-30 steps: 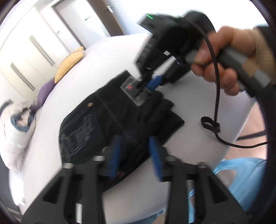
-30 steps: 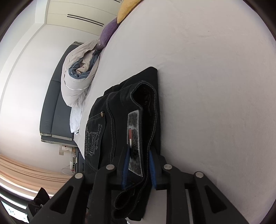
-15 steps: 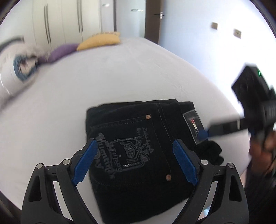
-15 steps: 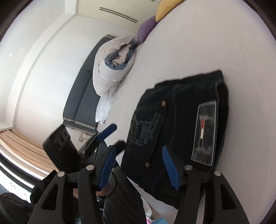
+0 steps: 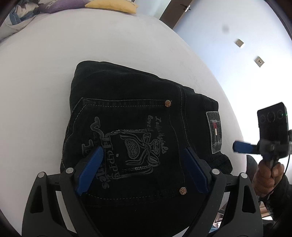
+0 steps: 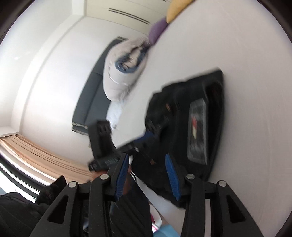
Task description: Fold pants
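Note:
The black pants point(image 5: 131, 116) lie folded into a compact stack on the white bed point(image 5: 36, 73), back pocket with printed lettering facing up and a grey brand patch point(image 5: 215, 133) at the right edge. My left gripper point(image 5: 144, 155) is open and empty, hovering just above the pocket. My right gripper point(image 6: 147, 162) is open and empty, off the bed's near edge beside the pants point(image 6: 184, 116); it also shows in the left wrist view point(image 5: 242, 146), held by a hand at the right. The right wrist view is blurred.
A yellow pillow point(image 5: 113, 5) and a purple pillow point(image 5: 67, 4) lie at the bed's far end, with a rolled grey duvet point(image 6: 124, 67) beside them. A dark sofa point(image 6: 91, 102) stands by the wall. The bed's edge runs close along the pants' right side.
Both grippers let go of the pants and opened. The left moved in low over the pocket; the right pulled back off the bed's edge. The folded stack stays put.

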`<state>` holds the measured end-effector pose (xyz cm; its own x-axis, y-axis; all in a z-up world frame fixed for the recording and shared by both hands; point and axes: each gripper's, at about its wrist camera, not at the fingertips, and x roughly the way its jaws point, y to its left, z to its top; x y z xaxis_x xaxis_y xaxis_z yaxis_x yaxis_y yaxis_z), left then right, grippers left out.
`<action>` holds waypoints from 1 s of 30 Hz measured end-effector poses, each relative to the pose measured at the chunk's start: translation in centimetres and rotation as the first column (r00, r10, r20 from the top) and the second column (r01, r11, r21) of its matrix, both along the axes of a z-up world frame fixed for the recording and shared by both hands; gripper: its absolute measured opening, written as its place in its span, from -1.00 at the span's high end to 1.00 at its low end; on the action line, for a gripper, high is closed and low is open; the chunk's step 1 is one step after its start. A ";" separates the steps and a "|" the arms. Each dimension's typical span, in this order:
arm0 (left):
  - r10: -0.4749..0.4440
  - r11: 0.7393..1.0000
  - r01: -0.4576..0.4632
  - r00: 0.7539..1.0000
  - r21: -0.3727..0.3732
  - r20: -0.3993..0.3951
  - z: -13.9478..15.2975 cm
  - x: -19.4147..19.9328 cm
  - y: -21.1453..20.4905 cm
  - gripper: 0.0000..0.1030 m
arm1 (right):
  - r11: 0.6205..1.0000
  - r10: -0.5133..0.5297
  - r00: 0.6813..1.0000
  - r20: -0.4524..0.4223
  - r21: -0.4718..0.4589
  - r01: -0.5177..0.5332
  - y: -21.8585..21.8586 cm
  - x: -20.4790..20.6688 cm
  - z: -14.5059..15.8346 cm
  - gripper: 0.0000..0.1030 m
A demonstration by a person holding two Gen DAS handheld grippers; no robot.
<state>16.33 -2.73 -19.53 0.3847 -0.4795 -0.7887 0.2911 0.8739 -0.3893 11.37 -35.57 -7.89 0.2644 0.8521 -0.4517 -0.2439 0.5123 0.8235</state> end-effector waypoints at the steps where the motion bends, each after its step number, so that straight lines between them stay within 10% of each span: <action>1: -0.003 1.000 0.003 1.000 0.012 0.003 0.0 0.0 -0.1 -0.72 | 1.000 -0.007 1.000 0.005 0.004 0.007 0.4 1.1 0.3 0.11; 6: -0.030 0.995 0.028 0.999 0.101 0.013 0.0 0.0 -1.2 -0.72 | 0.985 -0.050 0.997 -0.064 -0.167 0.039 2.7 5.1 -1.8 0.24; 8: -0.024 0.995 0.023 1.000 0.098 0.014 0.4 -0.5 -1.2 -0.72 | 0.966 -0.090 0.984 -0.153 -0.254 0.049 3.0 5.9 -4.6 1.00; 21: 0.001 0.995 -0.004 1.000 0.100 0.028 1.9 -0.1 -2.2 -0.70 | 0.955 -0.111 0.987 -0.117 -0.288 0.073 2.6 4.9 -5.5 1.00; 24: 0.038 0.991 -0.049 0.995 0.121 0.088 4.2 0.9 -1.6 -0.47 | 0.951 -0.115 0.987 -0.114 -0.299 0.076 2.6 4.8 -5.4 1.00; 28: 0.051 0.981 -0.063 0.996 0.182 0.069 4.1 3.3 -1.3 0.40 | 0.948 -0.118 0.987 -0.108 -0.310 0.079 2.7 4.7 -5.3 1.00; 30: 0.027 0.968 -0.038 0.998 0.248 0.049 2.4 3.7 -2.2 0.42 | 0.944 -0.116 0.988 -0.103 -0.322 0.077 2.9 4.7 -5.3 1.00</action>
<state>20.07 -4.96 -17.09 0.4346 -0.2575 -0.8630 0.2733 0.9508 -0.1460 16.03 -32.65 -13.18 0.2660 0.6331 -0.7269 -0.0911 0.7672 0.6349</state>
